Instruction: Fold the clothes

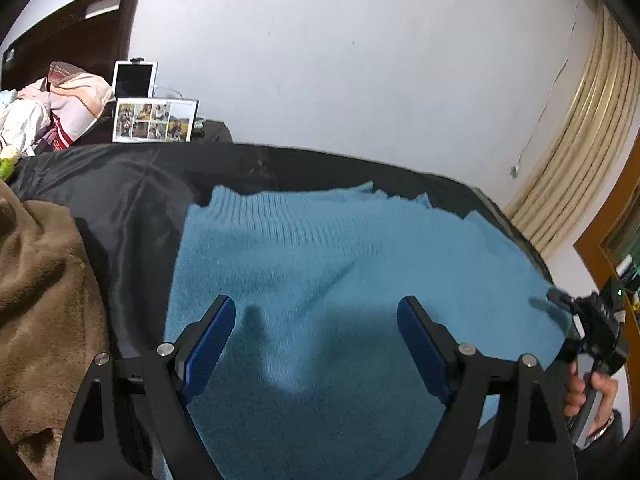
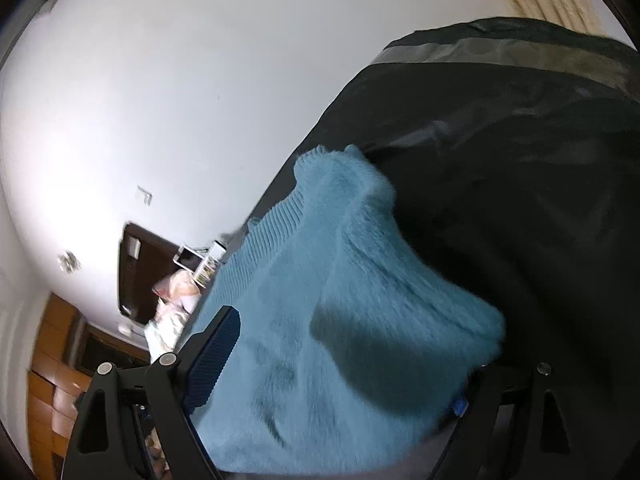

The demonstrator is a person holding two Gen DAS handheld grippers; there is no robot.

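Lying flat on the black-sheeted bed (image 1: 132, 184), ribbed hem toward its far edge, with the blue sweater (image 1: 320, 264) spread to give a smooth base for folding. Bunched brown blanket (image 1: 36, 280) pushed to the left edge, out of the way. Left gripper (image 1: 316, 344) poised above the knit, jaws released, grasping nothing. Right gripper (image 2: 344, 364) over the sweater's right side, jaws wide with fabric between them, likely seeking a fold edge.

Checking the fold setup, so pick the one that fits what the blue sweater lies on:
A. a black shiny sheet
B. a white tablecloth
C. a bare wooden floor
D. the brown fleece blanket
A: in the left wrist view the blue sweater lies spread on the black shiny sheet, with the brown fleece blanket off to its side and not under it.
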